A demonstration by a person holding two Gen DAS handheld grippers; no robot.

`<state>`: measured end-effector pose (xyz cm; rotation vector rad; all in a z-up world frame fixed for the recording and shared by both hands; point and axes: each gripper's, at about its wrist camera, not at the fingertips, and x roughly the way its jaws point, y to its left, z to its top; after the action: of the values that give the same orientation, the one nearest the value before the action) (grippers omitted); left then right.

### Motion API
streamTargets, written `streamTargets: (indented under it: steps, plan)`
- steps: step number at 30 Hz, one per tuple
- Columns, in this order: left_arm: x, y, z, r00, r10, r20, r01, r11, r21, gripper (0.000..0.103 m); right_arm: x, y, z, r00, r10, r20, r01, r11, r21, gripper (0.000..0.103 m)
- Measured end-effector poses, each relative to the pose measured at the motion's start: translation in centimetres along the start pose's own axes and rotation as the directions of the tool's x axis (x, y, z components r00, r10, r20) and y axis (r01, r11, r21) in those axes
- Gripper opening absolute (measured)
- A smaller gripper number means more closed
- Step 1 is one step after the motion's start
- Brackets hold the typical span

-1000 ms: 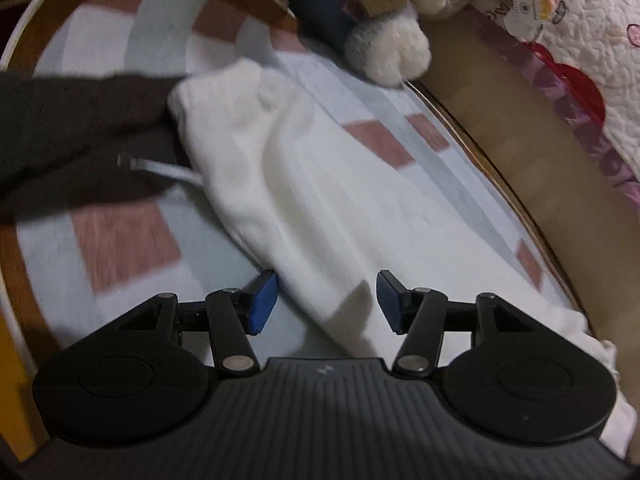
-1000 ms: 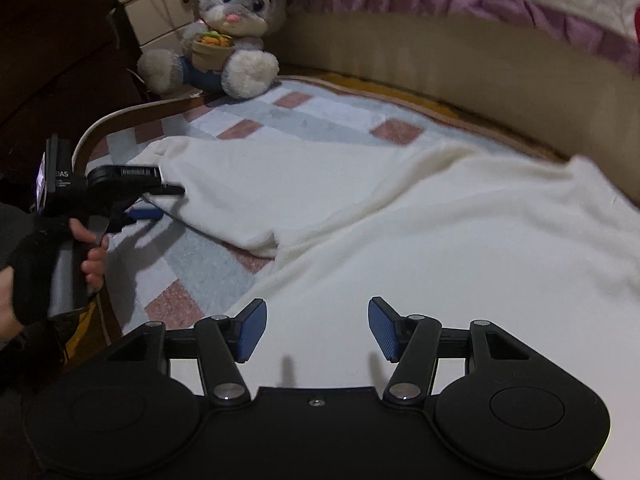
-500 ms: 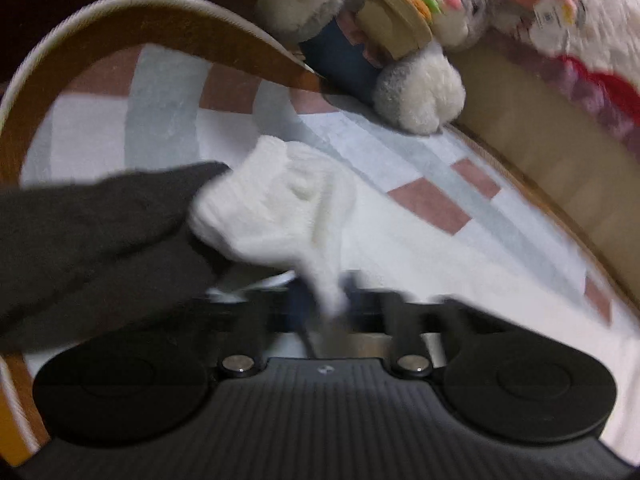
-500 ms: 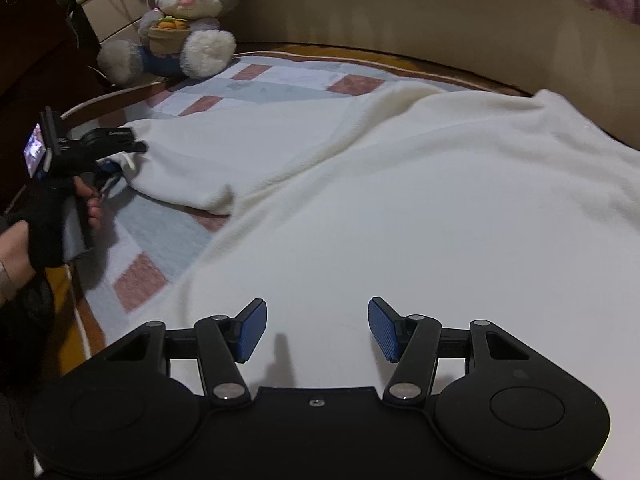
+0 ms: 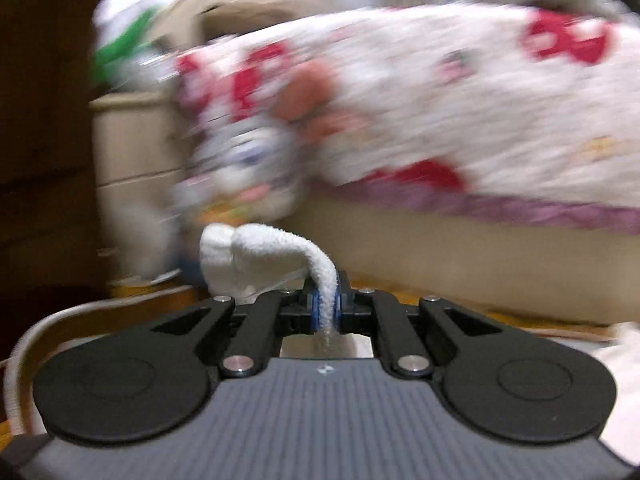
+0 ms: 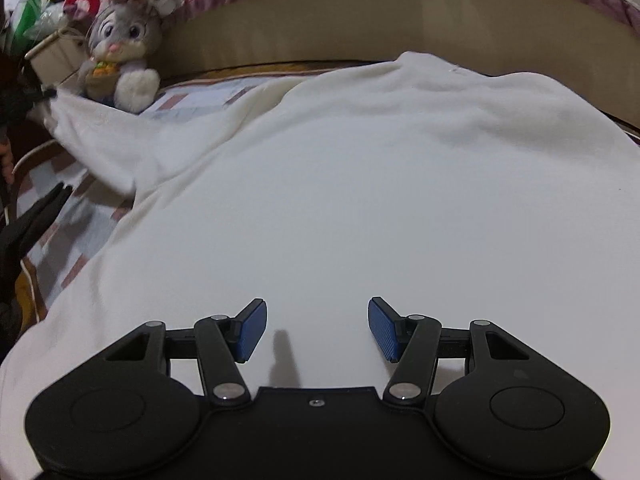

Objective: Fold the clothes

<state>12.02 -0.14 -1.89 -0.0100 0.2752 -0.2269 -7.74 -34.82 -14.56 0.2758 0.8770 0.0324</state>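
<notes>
Left gripper point(image 5: 326, 307): jaws closed on the cuff end of the white garment's sleeve point(image 5: 256, 256), which is raised off the bed. Only a narrow band of fabric sits between the pads, and the cuff droops over the left finger. Risk: the knit slips out if the sleeve is drawn taut against the weight of the body panel. The left wrist view is heavily blurred, so placement of the sleeve is hard to judge from it.

White garment point(image 6: 360, 184): spread across the bed, body largely flat, sleeve stretched toward the upper left. Risk: a pull on the sleeve drags the unweighted body and wrinkles it.

Right gripper point(image 6: 316, 330): jaws wide apart, holding nothing, just above the body panel.

Surface: a bed with a checked cover point(image 6: 60, 240) in grey, white and brown, soft and yielding. A plush rabbit point(image 6: 120, 56) sits near the stretched sleeve and could snag it. A padded beige headboard point(image 6: 360, 28) and a patterned quilt point(image 5: 460, 92) lie behind.
</notes>
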Motion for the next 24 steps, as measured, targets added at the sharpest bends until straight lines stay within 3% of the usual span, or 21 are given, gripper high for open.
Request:
streamTargets:
  steps: [2, 3, 5, 8, 10, 12, 15, 16, 17, 21, 23, 24]
  plan:
    - [-1.2, -4.0, 0.8, 0.987, -0.158, 0.006, 0.158, 0.987, 0.014, 0.007, -0.1, -0.6, 0.5, 1.000, 0.007, 0.022, -0.007, 1.000, 0.025, 0.062]
    - [-1.7, -6.1, 1.2, 0.972, -0.236, 0.009, 0.236, 0.972, 0.021, 0.007, -0.4, -1.0, 0.7, 0.999, 0.013, 0.037, -0.015, 0.999, 0.045, 0.062]
    - [-2.9, -10.1, 2.1, 0.922, -0.386, 0.012, 0.386, 0.922, 0.036, 0.007, -0.8, -2.0, 0.9, 0.998, 0.019, 0.059, -0.025, 0.995, 0.101, 0.062]
    - [-2.4, -15.7, 0.1, 0.798, -0.595, -0.099, 0.593, 0.804, -0.049, 0.008, -0.9, -4.0, 0.8, 0.997, 0.015, 0.078, -0.031, 0.978, 0.205, 0.062]
    - [-1.0, -18.7, -2.8, 0.718, -0.663, -0.210, 0.645, 0.748, -0.154, 0.009, -0.7, -5.6, 0.5, 0.997, 0.017, 0.079, -0.038, 0.959, 0.280, 0.062]
    - [0.4, -20.9, -6.2, 0.645, -0.692, -0.325, 0.641, 0.721, -0.265, 0.015, -0.3, -6.9, 0.2, 0.997, 0.022, 0.075, -0.047, 0.934, 0.354, 0.062]
    - [1.0, -22.1, -10.1, 0.563, -0.684, -0.464, 0.624, 0.720, -0.304, 0.027, 0.2, -8.1, -0.3, 0.996, 0.047, 0.073, -0.074, 0.901, 0.427, 0.062]
    - [0.7, -22.0, -10.8, 0.560, -0.670, -0.488, 0.627, 0.727, -0.279, 0.029, 0.3, -8.2, -0.3, 0.996, 0.050, 0.074, -0.077, 0.897, 0.435, 0.062]
    - [0.0, -21.6, -11.3, 0.571, -0.652, -0.499, 0.635, 0.736, -0.234, 0.030, 0.4, -8.1, -0.3, 0.996, 0.048, 0.077, -0.077, 0.899, 0.431, 0.062]
    - [-2.0, -18.2, -10.9, 0.673, -0.590, -0.446, 0.626, 0.776, -0.080, 0.051, 0.5, -7.7, -0.1, 0.990, 0.086, 0.112, -0.125, 0.900, 0.416, 0.062]
    - [-1.9, -16.0, -10.2, 0.731, -0.538, -0.421, 0.570, 0.819, -0.057, 0.052, 0.4, -7.6, 0.0, 0.986, 0.094, 0.135, -0.143, 0.895, 0.423, 0.062]
    - [-1.7, -15.0, -10.2, 0.749, -0.509, -0.424, 0.537, 0.841, -0.062, 0.052, 0.4, -7.6, 0.1, 0.986, 0.082, 0.145, -0.137, 0.894, 0.427, 0.062]
